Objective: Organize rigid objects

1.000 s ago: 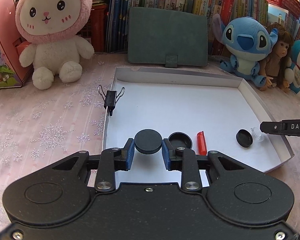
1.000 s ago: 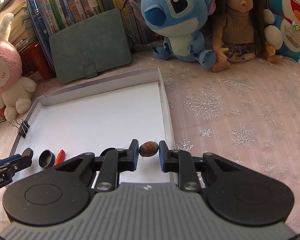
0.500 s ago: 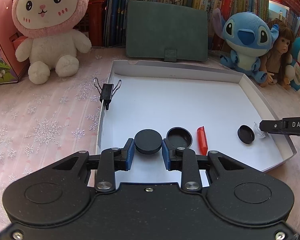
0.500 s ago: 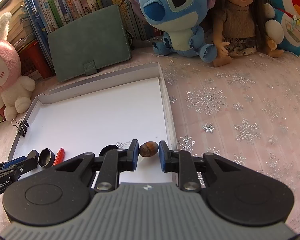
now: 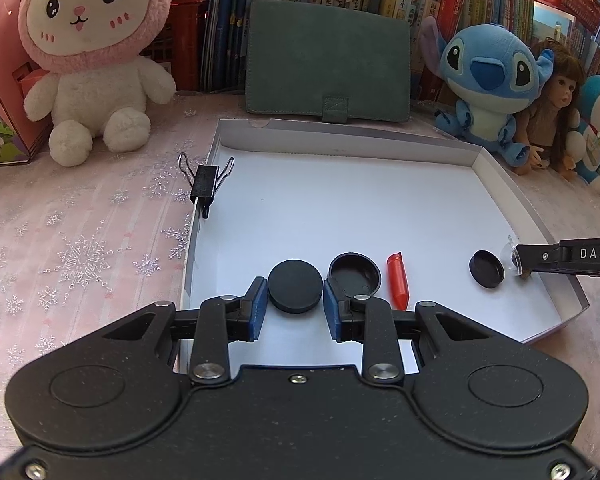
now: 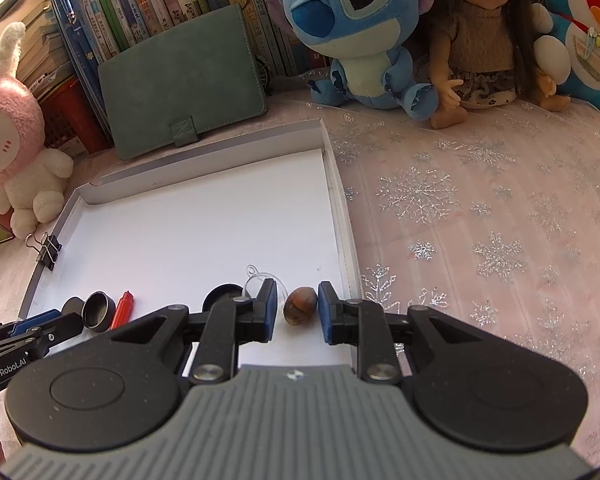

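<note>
A shallow white tray [image 5: 340, 148] lies on the pink snowflake cloth. My left gripper [image 5: 296, 300] is over its near left corner, shut on a flat black round lid [image 5: 296, 285]. Just right of it lie an open black cap [image 5: 354, 276], a red piece [image 5: 397, 286] and a small black cap [image 5: 486, 269]. My right gripper [image 6: 298, 300] is at the tray's near right corner. Its jaws are opening, and a brown nut [image 6: 299, 305] rests on the tray floor between the pads with a gap on either side. A clear plastic shell [image 6: 260, 280] lies beside it.
A black binder clip [image 5: 206, 186] grips the tray's left rim. A green wallet [image 5: 328, 56], a pink bunny plush [image 5: 96, 60], a blue plush [image 5: 488, 80], a doll [image 6: 480, 40] and books line the back. Bare cloth [image 6: 480, 220] stretches right of the tray.
The right pads have drawn apart from the brown nut, which now sits free on the tray. The left gripper still holds the black lid in the same spot.
</note>
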`<state>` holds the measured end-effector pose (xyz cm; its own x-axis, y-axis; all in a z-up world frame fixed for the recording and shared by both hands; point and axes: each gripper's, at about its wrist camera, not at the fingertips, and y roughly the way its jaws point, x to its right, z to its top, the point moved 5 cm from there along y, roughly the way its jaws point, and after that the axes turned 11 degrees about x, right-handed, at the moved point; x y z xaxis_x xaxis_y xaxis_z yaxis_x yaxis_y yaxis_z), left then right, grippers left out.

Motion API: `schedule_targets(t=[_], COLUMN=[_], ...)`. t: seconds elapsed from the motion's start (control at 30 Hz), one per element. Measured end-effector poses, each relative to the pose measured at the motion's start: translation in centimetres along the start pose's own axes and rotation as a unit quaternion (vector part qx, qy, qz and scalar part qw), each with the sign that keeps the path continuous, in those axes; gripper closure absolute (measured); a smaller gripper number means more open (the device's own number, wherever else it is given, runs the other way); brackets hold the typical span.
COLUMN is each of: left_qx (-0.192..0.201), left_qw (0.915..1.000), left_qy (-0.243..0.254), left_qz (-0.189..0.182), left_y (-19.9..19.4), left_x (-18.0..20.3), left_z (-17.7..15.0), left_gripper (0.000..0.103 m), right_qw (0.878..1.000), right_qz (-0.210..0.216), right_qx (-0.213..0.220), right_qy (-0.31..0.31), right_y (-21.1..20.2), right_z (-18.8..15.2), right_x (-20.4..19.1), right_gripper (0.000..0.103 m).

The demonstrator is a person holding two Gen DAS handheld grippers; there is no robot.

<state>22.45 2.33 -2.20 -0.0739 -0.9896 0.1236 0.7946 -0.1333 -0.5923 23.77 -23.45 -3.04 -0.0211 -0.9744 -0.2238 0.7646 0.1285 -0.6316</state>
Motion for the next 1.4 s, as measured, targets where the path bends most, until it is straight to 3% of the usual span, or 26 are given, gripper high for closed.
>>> schedule_targets(t=[0.27, 0.53, 0.87, 1.4], left_qx=[0.012, 0.051, 0.074, 0.079], left_qw=[0.9999, 0.9983, 0.9957, 0.9933], left_qy=[0.0, 0.026, 0.044, 0.065], left_qz=[-0.003, -0.012, -0.036, -0.054], left_y=[-1.2, -4.6, -8.8, -13.3], left_x=[-0.1, 0.8, 2.3, 3.5], left_z=[0.2, 0.3, -1.8, -6.5], left_gripper=[0.057, 0.027, 0.024, 0.023], right_qw=[1.0, 0.999, 0.995, 0.978], right_qz=[0.005, 0.025, 0.053, 0.086], right_qx=[0.008, 0.027, 0.062, 0.104], right_qy=[-0.004, -0.015, -0.059, -0.16], right_y=[-1.0, -3.4, -7.1, -11.5], right_z=[0.0, -0.4, -1.9, -6.6], right_x=[0.2, 0.0, -1.3, -3.5], right_gripper=[0.061, 0.051, 0.035, 0.02])
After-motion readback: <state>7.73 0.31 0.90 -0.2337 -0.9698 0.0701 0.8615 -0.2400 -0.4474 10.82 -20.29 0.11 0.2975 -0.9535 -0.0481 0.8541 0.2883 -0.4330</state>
